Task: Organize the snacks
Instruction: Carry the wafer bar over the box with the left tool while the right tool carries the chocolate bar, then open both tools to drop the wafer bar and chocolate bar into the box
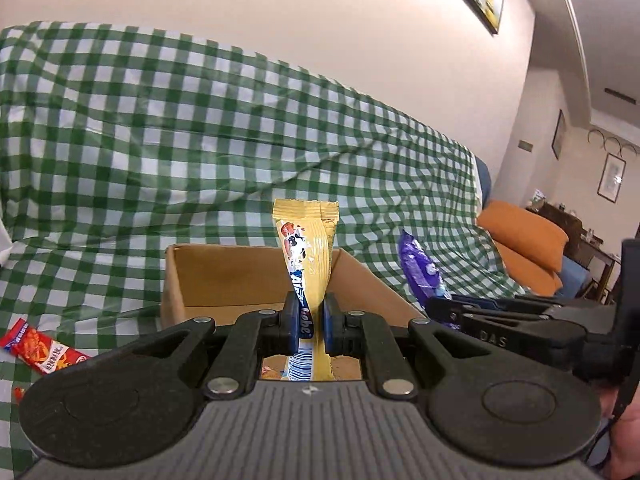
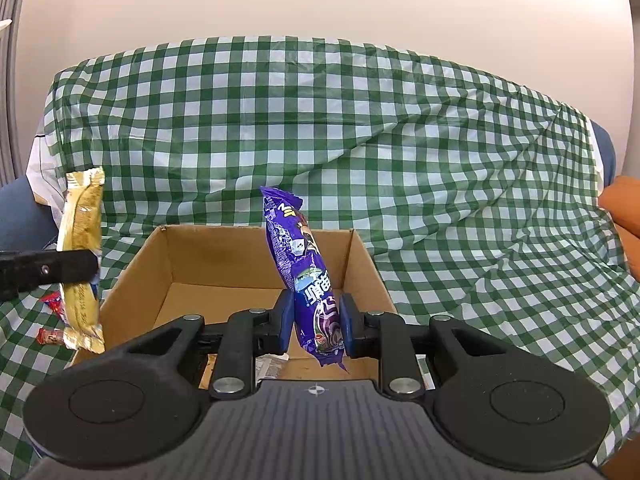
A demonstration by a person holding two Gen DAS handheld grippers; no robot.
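Step in hand: delivery to the cardboard box (image 2: 362,256), judging by the two wrapped snacks held over or beside its open top on the green-checked cloth (image 2: 320,120).
Loose snack, far left: a red packet (image 1: 42,350) lies flat on the cloth, well apart from the box and not yet collected.
Left gripper (image 1: 312,320): its jaws stand narrow, pinched on the yellow snack bar (image 1: 306,248), which rises upright from between the pads, barcode end hanging below.
Where the yellow bar is: in the right wrist view it hangs just outside the box's left wall, beside the rim and not over the opening; a few small red pieces lie on the cloth under it.
Box contents: a pale wrapper shows on the floor near the front wall; what else lies inside cannot be made out.
Right gripper (image 2: 314,322): its blue pads grip the purple snack pack (image 2: 300,256) by its lower half, jaws a little wider than the left pair; the pack leans slightly and sits above the box interior.
Next move: likely the purple pack is let go first, since it is already over the opening; the yellow bar needs carrying inward across the rim before its jaws part.
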